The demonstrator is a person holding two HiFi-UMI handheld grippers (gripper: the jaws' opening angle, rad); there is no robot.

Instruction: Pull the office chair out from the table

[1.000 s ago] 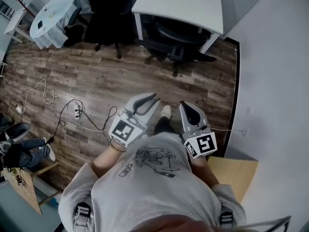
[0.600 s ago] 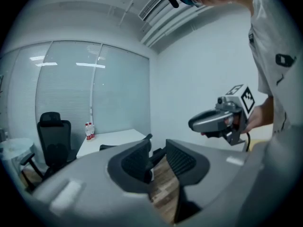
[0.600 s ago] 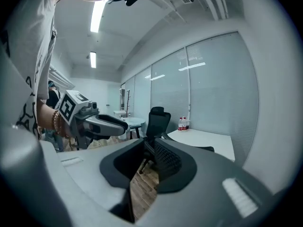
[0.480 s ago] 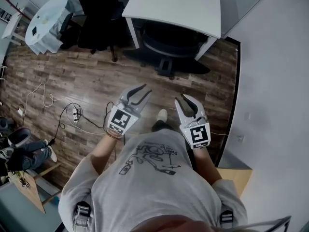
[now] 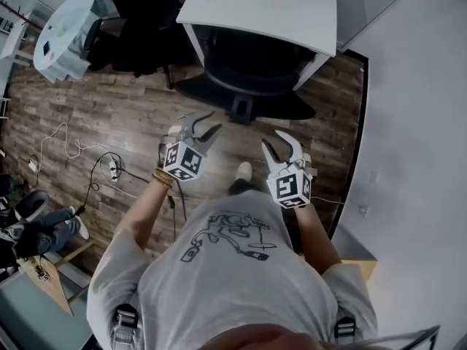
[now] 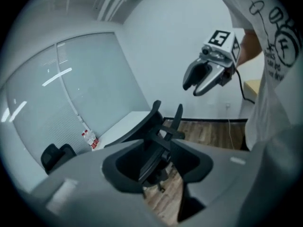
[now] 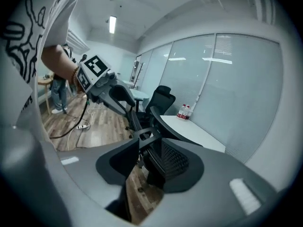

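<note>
While under table (image 5: 277,6), office chair (image 5: 252,68) beyond hand-held grippers (image 5: 206,125) (image 5: 279,141).

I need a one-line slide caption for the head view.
Person faces the office chair tucked under the white table; left gripper and right gripper, jaws just opening, hold nothing.

Floor (image 5: 109,115): laid in dark wood planks.
Cables (image 5: 102,157): black and white leads are strewn over the planks at the left, near a power strip (image 5: 114,170).
Round worktop (image 5: 62,31): draped in pale cloth, set at the far left.
Second chair (image 5: 139,13): black, placed just beside it.
Bottles (image 7: 184,111): red-labelled, stood close to the glass partition (image 7: 227,79).
Seated person (image 5: 36,228): only legs and shoes are seen.
</note>
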